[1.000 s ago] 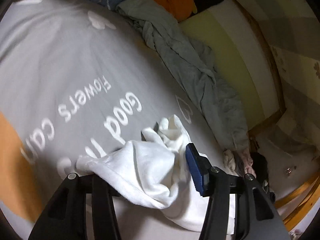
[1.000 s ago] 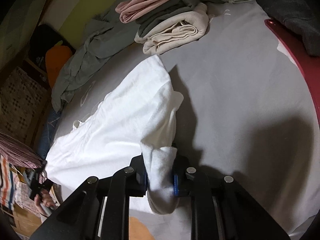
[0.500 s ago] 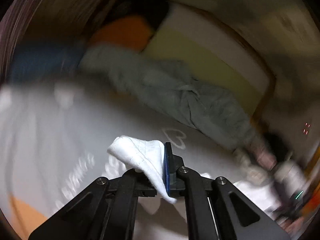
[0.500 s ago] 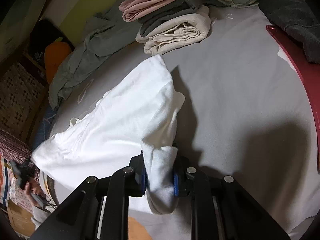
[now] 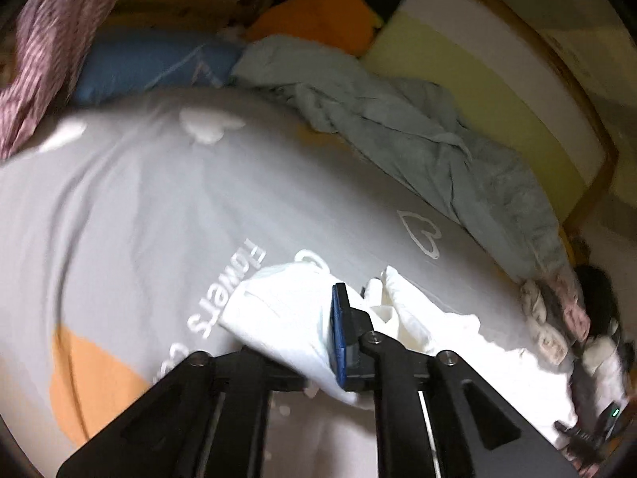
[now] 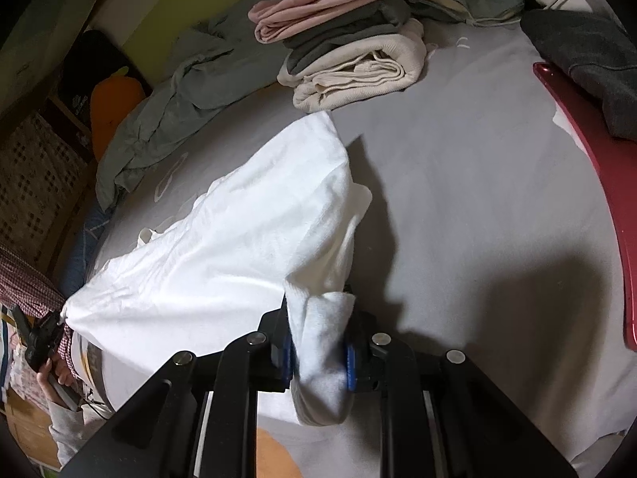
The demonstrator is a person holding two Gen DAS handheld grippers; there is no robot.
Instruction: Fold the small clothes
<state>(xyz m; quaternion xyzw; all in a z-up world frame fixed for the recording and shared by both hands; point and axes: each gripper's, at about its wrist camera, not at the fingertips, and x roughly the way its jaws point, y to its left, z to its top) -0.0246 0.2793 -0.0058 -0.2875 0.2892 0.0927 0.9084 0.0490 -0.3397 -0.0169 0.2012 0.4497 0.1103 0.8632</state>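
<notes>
A white garment (image 6: pixel 239 239) is stretched between both grippers above a grey printed bedspread (image 6: pixel 458 199). My right gripper (image 6: pixel 318 354) is shut on one bunched corner of it. My left gripper (image 5: pixel 314 334) is shut on the opposite corner (image 5: pixel 286 310); in the right wrist view it shows at the far left edge (image 6: pixel 40 334). In the left wrist view the garment runs off to the lower right (image 5: pixel 497 362), where the right gripper (image 5: pixel 597 418) holds it. Its far edge rests on the bedspread (image 5: pixel 159 207).
A stack of folded clothes (image 6: pixel 350 51), pink on top, sits at the back of the bed. A crumpled grey-green garment (image 5: pixel 438 151) lies along the bed's edge. A red object (image 6: pixel 589 167) and dark cloth (image 6: pixel 589 51) are at the right. Blue and orange cushions (image 5: pixel 310 16) lie beyond.
My left gripper went from open around the white cloth to shut on its corner, then swung and lifted it. The garment is now pulled taut. My right gripper kept its grip.
</notes>
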